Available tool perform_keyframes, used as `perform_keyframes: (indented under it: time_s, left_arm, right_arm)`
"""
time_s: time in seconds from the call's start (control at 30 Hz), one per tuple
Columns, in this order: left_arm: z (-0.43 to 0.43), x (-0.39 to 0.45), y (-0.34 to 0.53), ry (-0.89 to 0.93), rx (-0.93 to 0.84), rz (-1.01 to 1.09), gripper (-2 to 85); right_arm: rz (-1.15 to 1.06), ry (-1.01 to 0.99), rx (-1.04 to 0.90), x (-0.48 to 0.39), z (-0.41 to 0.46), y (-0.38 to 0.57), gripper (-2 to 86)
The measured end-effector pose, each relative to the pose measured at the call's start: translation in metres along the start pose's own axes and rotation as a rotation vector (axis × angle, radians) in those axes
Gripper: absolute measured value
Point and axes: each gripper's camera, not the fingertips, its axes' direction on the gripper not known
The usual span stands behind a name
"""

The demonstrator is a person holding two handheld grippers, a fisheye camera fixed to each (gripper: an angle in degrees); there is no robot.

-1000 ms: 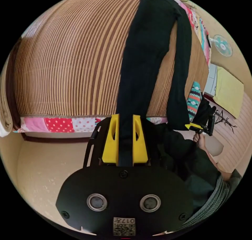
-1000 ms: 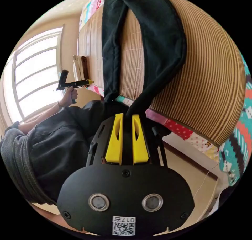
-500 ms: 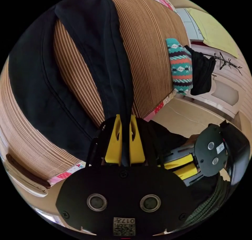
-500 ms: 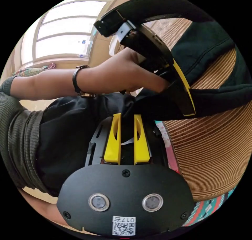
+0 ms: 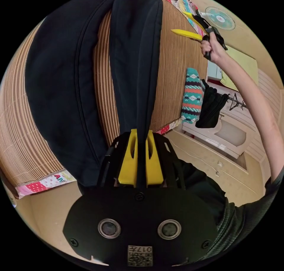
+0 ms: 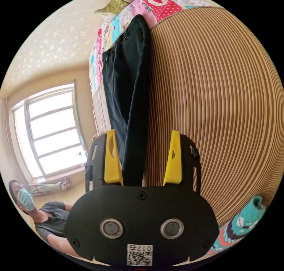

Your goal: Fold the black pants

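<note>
Released since the earlier frame, right hand-held gripper [image 6: 143,161] gapes wide over black pants [image 5: 88,75] on the bed [image 6: 222,90]; left hand-held gripper [image 5: 140,158] clamps one leg.

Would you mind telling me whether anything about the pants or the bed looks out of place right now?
The black pants lie unevenly: the two legs splay apart on the striped mat, with mat showing between them. One leg end hangs past the bed edge, clamped in the left gripper. The right gripper is open.

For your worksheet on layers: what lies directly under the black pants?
The black pants lie on a brown striped mat; patchwork bedding shows at its edge. Anything beneath the cloth itself is hidden.
</note>
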Motion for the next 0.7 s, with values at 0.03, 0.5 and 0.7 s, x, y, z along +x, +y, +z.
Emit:
perform_keyframes:
  time_s: [0.03,0.5,0.7]
  left_arm:
    - [-0.002,-0.001,0.001,0.008,0.002,-0.001,4.0]
    - [-0.044,-0.119,0.079,0.323,0.097,-0.159,4.0]
    - [-0.042,-0.138,0.095,0.203,0.067,-0.236,4.3]
  right_arm:
    - [0.040,-0.005,0.079,-0.002,-0.001,-0.018,22.4]
    - [-0.477,0.909,0.115,-0.281,0.185,-0.072,3.0]
    - [-0.551,0.797,-0.041,-0.341,0.279,-0.078,5.1]
